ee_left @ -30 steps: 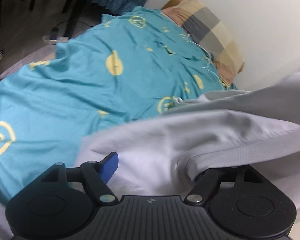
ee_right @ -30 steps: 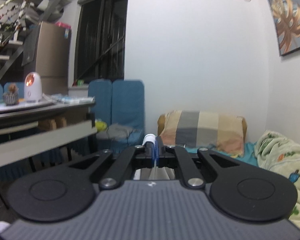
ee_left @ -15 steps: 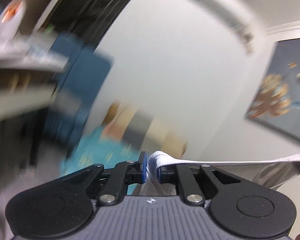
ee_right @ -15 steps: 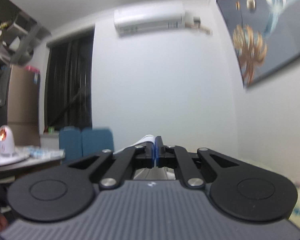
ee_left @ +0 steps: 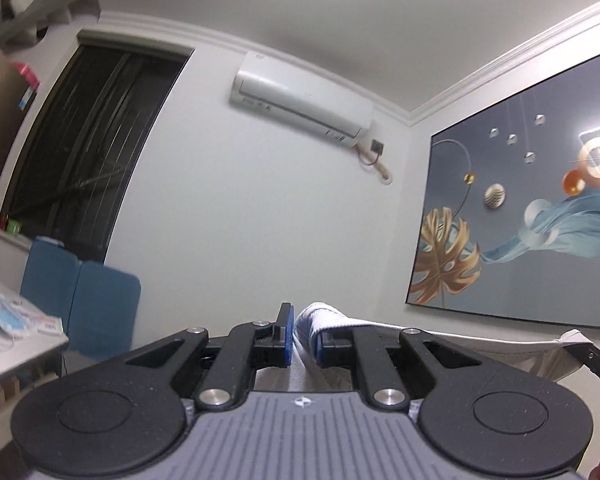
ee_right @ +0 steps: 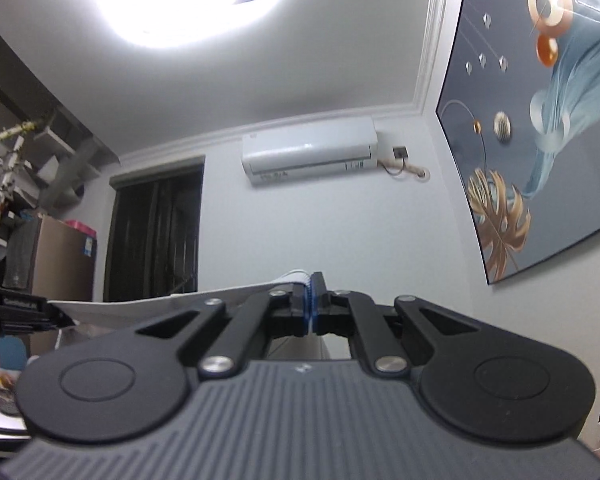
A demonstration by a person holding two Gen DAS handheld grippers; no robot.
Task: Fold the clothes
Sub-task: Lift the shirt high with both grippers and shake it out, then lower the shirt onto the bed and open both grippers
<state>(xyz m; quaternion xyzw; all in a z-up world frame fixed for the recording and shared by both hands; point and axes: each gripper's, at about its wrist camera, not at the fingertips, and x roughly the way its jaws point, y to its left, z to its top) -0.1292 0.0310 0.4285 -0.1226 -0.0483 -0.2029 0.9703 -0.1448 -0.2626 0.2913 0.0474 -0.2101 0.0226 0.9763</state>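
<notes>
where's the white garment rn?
Off the bed, stretched between both grippers: the left gripper pinches one bunched edge of the white garment, and the right gripper clamps the other, with the air conditioner on the wall beyond.

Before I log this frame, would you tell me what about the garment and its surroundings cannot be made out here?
- White garment, left wrist view: only the stretched top edge shows; the left tool body hides what hangs below.
- Right wrist view: the right tool body hides the cloth below.
- What lies beneath the garment: out of frame in both views, which point up at wall and ceiling.
</notes>
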